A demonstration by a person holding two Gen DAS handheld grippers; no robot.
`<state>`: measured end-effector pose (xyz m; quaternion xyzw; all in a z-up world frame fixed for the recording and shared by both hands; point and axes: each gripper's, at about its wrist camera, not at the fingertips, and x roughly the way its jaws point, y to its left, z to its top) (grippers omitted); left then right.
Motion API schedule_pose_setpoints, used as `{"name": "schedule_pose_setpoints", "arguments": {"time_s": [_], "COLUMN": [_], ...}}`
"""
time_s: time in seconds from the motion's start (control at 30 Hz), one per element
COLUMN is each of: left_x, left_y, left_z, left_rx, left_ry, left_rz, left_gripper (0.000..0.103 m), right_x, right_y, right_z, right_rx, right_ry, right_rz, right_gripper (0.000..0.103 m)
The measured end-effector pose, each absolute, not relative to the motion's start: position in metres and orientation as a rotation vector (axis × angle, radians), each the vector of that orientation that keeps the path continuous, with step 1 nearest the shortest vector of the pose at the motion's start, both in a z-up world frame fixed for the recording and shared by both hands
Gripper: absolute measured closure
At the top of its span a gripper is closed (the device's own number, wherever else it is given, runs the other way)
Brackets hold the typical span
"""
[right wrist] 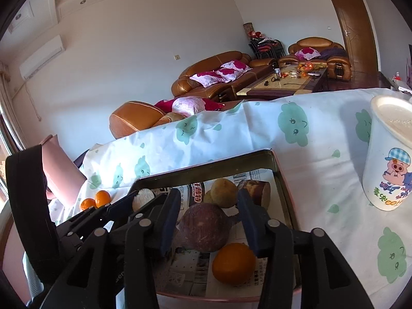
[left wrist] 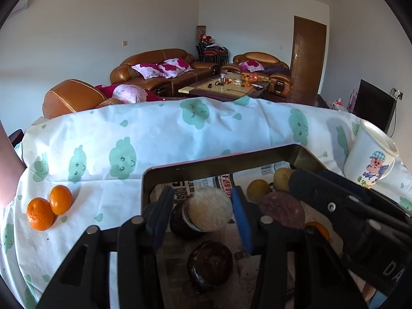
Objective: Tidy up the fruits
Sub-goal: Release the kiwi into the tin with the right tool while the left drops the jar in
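A metal tray [left wrist: 224, 158] lined with newspaper holds several fruits. My left gripper [left wrist: 202, 195] hangs over its left part with jaws apart; a pale fuzzy fruit in a dark shell [left wrist: 208, 212] sits between the pads, not pinched. Below it lies a dark round fruit [left wrist: 209, 262]. My right gripper [right wrist: 209, 200] is open around a purple fruit [right wrist: 203, 228], with a gap at its right pad. An orange [right wrist: 233, 262] lies just in front, and yellow-brown fruits [right wrist: 224, 193] behind. Two oranges [left wrist: 49, 209] rest on the cloth left of the tray.
The table wears a white cloth with green cloud faces [left wrist: 154, 134]. A white cartoon cup [right wrist: 388, 159] stands right of the tray. A pink shape [right wrist: 61, 175] sits at the table's left edge. Brown sofas and a coffee table lie beyond.
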<state>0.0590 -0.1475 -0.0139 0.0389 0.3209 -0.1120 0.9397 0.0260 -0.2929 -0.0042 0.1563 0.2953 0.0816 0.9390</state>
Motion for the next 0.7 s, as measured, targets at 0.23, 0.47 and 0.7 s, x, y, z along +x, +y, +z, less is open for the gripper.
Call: {"name": "schedule_pose_setpoints", "arguments": {"time_s": [0.23,0.47,0.7], "left_x": [0.039,0.025,0.021], "left_y": [-0.144,-0.137,-0.122], "left_z": [-0.005,0.003,0.008], "left_rx": [0.08,0.09,0.09], "left_ry": [0.571,0.502,0.455], "left_rz": [-0.2,-0.175,-0.106], "left_gripper": [0.0,0.0,0.0], "right_x": [0.003,-0.007,-0.022], "right_y": [-0.304,-0.304,-0.298], "right_z": [0.016,0.022,0.024], "right_rx": [0.314,0.25,0.2], "right_ry": [0.442,0.374,0.247], "right_rz": [0.044,-0.08,-0.114], "right_gripper": [0.031,0.03,0.021]}}
